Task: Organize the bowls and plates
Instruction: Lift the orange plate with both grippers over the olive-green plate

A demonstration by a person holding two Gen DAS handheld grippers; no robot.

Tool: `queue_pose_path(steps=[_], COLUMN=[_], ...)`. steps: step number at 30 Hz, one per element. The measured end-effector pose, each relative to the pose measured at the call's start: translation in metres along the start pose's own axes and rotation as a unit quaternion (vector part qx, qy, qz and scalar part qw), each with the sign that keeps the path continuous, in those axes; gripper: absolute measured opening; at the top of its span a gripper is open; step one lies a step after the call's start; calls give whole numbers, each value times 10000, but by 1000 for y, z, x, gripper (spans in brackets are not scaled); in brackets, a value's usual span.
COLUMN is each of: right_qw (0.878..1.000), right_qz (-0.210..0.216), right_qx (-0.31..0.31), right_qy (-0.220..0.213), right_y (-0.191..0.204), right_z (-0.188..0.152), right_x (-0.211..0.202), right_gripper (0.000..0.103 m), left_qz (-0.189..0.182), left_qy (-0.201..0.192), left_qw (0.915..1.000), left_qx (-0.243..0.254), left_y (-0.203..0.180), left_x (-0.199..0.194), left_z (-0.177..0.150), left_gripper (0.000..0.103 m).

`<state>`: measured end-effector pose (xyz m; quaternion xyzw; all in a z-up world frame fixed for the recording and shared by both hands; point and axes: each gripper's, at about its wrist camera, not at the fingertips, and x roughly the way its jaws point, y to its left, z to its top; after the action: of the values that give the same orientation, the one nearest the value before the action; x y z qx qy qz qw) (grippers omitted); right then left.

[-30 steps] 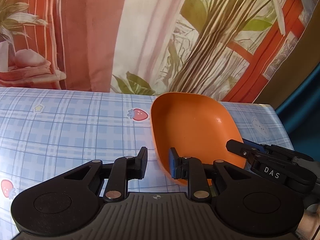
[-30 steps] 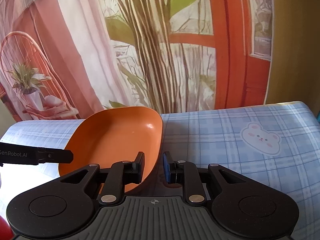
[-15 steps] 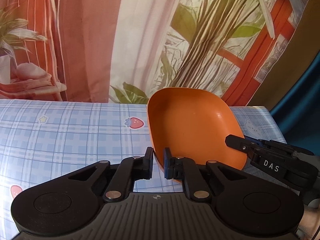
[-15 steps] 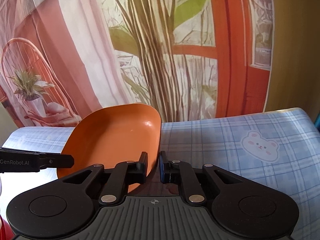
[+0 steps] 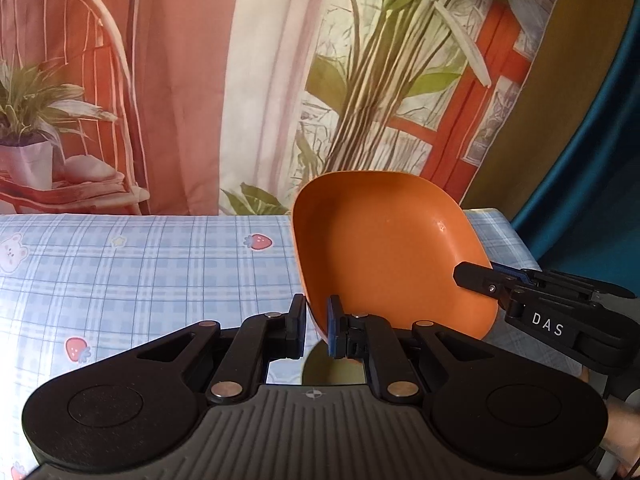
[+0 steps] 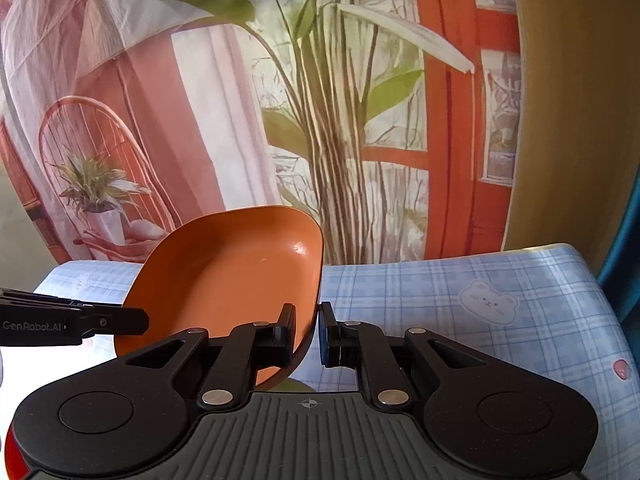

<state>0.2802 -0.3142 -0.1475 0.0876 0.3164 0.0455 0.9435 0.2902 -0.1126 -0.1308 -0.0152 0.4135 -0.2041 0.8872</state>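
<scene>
An orange squarish bowl [image 5: 384,252] hangs lifted above the table, tilted, held from both sides. My left gripper [image 5: 316,328] is shut on its near left rim. My right gripper [image 6: 306,334] is shut on its right rim; the bowl [image 6: 228,276] fills the left of the right wrist view. The right gripper's finger [image 5: 480,280] shows at the bowl's right edge in the left wrist view. The left gripper's finger [image 6: 116,322] shows at the bowl's left edge in the right wrist view.
The table [image 5: 152,268] wears a blue checked cloth with strawberry and bear prints; it also shows in the right wrist view [image 6: 460,300]. A printed curtain backdrop [image 5: 280,80] hangs behind the table's far edge. A red object [image 6: 12,460] peeks in at bottom left.
The left gripper closed onto the bowl's rim. Both grippers raised the bowl off the table and tilted it more upright.
</scene>
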Motion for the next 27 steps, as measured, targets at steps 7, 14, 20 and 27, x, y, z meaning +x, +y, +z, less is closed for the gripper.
queue_pose_path(steps=[7,14,20,27], right_qw=[10000,9999,9996,9995], right_qz=[-31,-49,-74,-92], right_qx=[10,46,75,-3], right_qy=[-9,95,247,312], right_y=[2,-1,-3,1], right_z=[-23,-55,-80,-86], right_x=[-34,-48,-46,-41], right_gripper=[11,11,11,11], left_qz=[-28,7,103,200], left_qy=[72,137,198,265], left_qw=[9999,9997,9993,9991], left_qx=[86,181,305,272], left_y=[-11,-18,-21,-18], left_x=[-16,-19,-17,-11], left_z=[-27,-55,-70,-76], left_gripper=[12,12,12,12])
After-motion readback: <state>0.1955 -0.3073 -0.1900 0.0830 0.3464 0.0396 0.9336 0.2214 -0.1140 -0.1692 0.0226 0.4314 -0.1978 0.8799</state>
